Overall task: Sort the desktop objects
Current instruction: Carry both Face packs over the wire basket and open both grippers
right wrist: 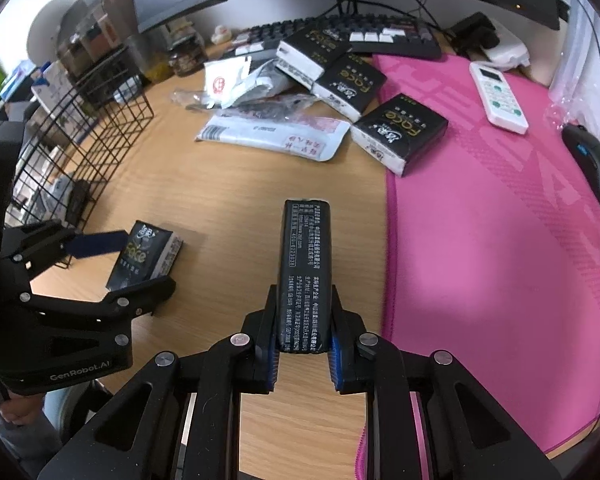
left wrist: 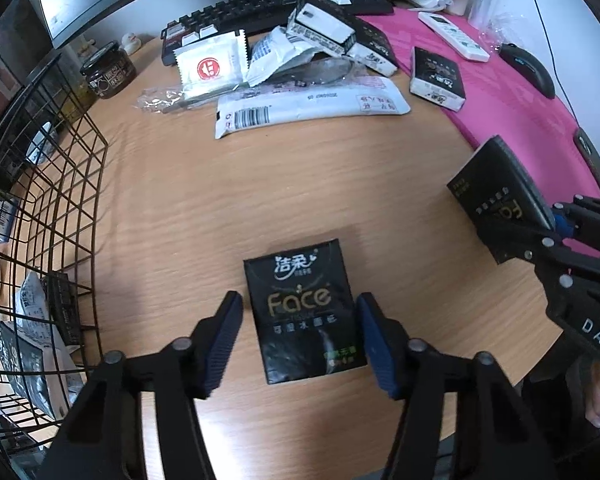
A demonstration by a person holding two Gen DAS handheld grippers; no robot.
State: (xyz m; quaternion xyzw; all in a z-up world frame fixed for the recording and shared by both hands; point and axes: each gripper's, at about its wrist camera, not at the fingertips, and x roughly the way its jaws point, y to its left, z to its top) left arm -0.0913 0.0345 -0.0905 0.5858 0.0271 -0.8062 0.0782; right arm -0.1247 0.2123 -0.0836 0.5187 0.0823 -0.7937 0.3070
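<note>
A black "Face" tissue pack (left wrist: 306, 312) lies flat on the wooden desk between the blue pads of my left gripper (left wrist: 298, 304). The right pad sits against the pack's edge, while a slim gap shows at the left pad, so the gripper is open. In the right wrist view that pack (right wrist: 144, 256) lies beside the left gripper (right wrist: 112, 264). My right gripper (right wrist: 304, 292) is shut on a second black tissue pack (right wrist: 306, 264), held on edge above the desk. From the left wrist view, this held pack (left wrist: 488, 188) and the right gripper (left wrist: 548, 232) are at the right.
A black wire basket (left wrist: 60, 200) with several packs inside stands at the left. At the back lie white sachets (left wrist: 216, 68), a long white packet (left wrist: 312, 110), more tissue packs (right wrist: 400, 128), a keyboard (right wrist: 380, 36), a remote (right wrist: 498, 96) and a mouse (right wrist: 592, 164) on a pink mat (right wrist: 480, 220).
</note>
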